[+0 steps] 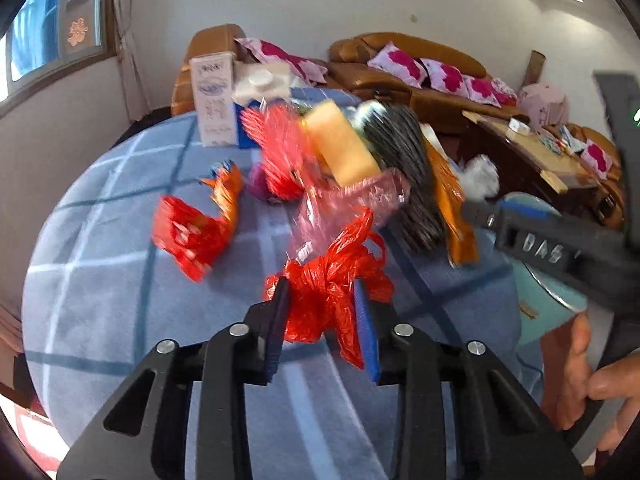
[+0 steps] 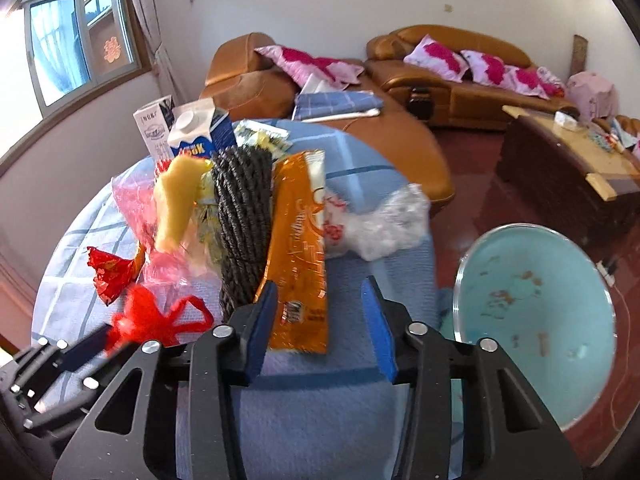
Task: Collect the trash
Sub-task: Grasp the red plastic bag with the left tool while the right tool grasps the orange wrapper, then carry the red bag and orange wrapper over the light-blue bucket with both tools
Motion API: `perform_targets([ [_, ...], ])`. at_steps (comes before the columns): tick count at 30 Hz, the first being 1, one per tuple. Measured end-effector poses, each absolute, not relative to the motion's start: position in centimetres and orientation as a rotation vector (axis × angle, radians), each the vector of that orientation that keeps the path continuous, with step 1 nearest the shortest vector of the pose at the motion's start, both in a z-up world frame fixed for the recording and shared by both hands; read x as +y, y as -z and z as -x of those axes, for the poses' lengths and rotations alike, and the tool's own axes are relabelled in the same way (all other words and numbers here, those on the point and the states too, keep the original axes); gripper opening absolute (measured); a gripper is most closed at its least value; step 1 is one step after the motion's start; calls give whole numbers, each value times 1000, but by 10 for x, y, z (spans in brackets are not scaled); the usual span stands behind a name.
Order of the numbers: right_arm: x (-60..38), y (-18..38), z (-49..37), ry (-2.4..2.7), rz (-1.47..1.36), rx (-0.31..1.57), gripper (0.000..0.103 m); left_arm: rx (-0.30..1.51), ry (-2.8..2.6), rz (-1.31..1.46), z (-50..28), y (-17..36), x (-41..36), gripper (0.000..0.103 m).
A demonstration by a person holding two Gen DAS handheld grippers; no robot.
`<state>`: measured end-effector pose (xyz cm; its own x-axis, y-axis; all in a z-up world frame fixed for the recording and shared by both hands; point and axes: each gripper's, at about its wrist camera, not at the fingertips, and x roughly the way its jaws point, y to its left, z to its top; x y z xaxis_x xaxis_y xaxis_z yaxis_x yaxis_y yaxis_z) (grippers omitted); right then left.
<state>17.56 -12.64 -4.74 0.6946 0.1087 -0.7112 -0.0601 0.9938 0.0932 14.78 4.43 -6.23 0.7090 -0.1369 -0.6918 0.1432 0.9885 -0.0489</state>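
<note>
Trash lies piled on a round table under a blue checked cloth (image 1: 100, 280). My left gripper (image 1: 322, 312) is shut on a crumpled red plastic bag (image 1: 332, 280) at the pile's near edge, with both blue pads against it. The right wrist view shows that bag (image 2: 152, 320) at lower left. My right gripper (image 2: 320, 320) stands open around the lower end of an orange snack wrapper (image 2: 300, 248). The wrapper lies by the left pad, and a gap shows to the right pad. A teal bin (image 2: 536, 320) stands open beside the table on the right.
In the pile are a black rope bundle (image 2: 244, 220), a yellow sponge (image 2: 176, 204), pink film (image 1: 340, 208), a red wrapper (image 1: 188, 236) and a white bag (image 2: 388, 220). Two cartons (image 2: 192, 132) stand behind. A hand (image 1: 580, 372) holds the right tool. Sofas and a wooden table lie beyond.
</note>
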Motion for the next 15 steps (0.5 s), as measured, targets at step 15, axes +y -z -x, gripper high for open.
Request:
perform_targets([
  [15, -113, 57, -176, -168, -46, 829, 6, 728, 122, 8, -140, 50, 51, 30],
])
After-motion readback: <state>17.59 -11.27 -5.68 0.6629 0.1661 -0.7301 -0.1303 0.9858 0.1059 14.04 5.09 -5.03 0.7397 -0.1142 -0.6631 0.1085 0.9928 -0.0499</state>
